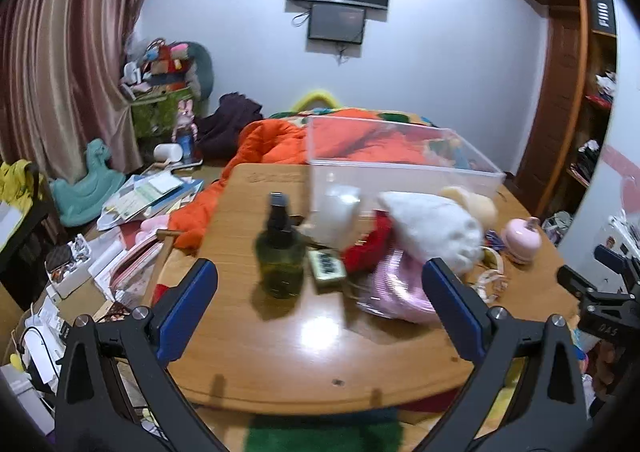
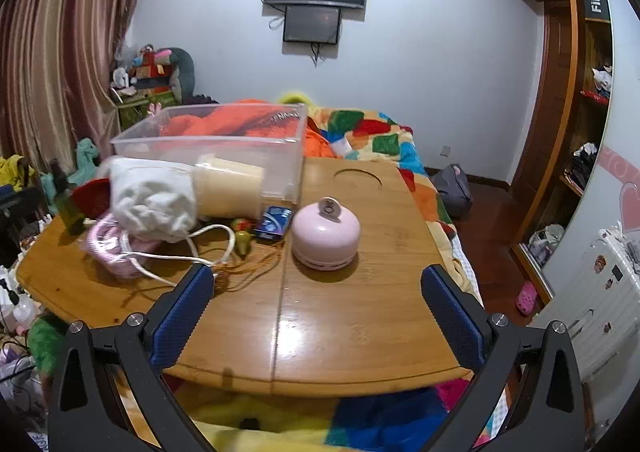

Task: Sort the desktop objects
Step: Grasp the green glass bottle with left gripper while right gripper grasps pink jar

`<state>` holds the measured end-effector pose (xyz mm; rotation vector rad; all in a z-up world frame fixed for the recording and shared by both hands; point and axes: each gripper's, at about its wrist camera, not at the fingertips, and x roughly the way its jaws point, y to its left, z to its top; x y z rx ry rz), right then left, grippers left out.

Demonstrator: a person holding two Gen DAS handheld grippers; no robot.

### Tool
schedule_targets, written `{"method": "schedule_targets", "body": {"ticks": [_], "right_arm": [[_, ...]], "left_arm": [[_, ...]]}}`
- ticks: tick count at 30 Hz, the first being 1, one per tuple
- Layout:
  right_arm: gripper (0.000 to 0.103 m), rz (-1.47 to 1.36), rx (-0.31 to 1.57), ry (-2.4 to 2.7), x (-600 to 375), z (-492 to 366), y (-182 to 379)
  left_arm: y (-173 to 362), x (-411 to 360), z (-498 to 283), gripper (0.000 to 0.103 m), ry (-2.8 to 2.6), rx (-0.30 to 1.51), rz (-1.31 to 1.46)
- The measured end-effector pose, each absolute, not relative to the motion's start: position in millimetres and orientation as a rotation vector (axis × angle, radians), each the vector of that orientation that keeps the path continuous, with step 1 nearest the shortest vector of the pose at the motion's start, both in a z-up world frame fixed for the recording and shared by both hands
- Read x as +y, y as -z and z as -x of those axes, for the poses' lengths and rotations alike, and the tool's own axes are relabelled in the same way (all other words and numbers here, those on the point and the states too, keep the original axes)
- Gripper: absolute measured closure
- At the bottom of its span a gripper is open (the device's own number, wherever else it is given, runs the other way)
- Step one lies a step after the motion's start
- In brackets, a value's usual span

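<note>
A wooden lap table (image 1: 280,340) (image 2: 380,312) carries a clear plastic bin (image 1: 400,159) (image 2: 208,139) at its far side. In front of the bin stand a dark green spray bottle (image 1: 280,252) (image 2: 68,207), a small green box (image 1: 327,267), a white plush toy (image 1: 436,228) (image 2: 152,203) with a pink bag (image 1: 392,288) (image 2: 112,248), a blue card pack (image 2: 274,223) and a pink dome-shaped gadget (image 1: 522,240) (image 2: 325,238). A white cable (image 2: 192,252) loops across the wood. My left gripper (image 1: 320,284) hangs open above the near table edge, empty. My right gripper (image 2: 316,288) is open too, short of the pink gadget.
The table rests on a bed with an orange quilt (image 1: 272,143) and a colourful patchwork blanket (image 2: 380,139). Books and papers (image 1: 152,195) pile up on the left. A wooden wardrobe (image 2: 560,91) stands at the right, a curtain (image 1: 68,51) at the left.
</note>
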<state>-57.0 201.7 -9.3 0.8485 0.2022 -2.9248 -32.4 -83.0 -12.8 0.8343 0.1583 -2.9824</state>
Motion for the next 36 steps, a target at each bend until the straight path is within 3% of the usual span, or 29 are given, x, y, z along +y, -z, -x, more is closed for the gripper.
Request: {"method": "schedule_targets", "body": {"ticks": [4,8,13,16,22,24,26,31,36], "right_arm": [[0.000,-0.923,0.193,2.906,207,76,17],[0.000,-1.011,0.141,2.872,214,97,25],[0.000,-1.061,0.090,2.839,221,121,30],[0.002,-1.070,0.095,2.836,220,132,30],[0.016,-1.098,0.160,2.798,209,148,37],[0.019,-1.119,0.164,2.779,206,154,40],[0.030,-1.137,0.158,2.772,206,158,43],[0.043,-1.176,0.065,2.737,210,168,47],[0.043,-1.171,0.060,2.738,211,168,47]], "left_arm": [[22,-101,48,0.000,2.948,0.169,-0.870],[33,-107,67,0.021,2.935,0.199,-0.962],[44,-109,82,0.024,2.925,0.237,-1.011],[48,-109,90,0.031,2.911,0.244,-1.041],[51,-111,102,0.038,2.875,0.252,-1.050],[51,-110,105,0.046,2.871,0.249,-1.055],[52,-110,108,0.051,2.866,0.241,-1.069],[54,-108,108,0.060,2.865,0.240,-1.056],[53,-107,109,0.061,2.859,0.246,-1.034]]}}
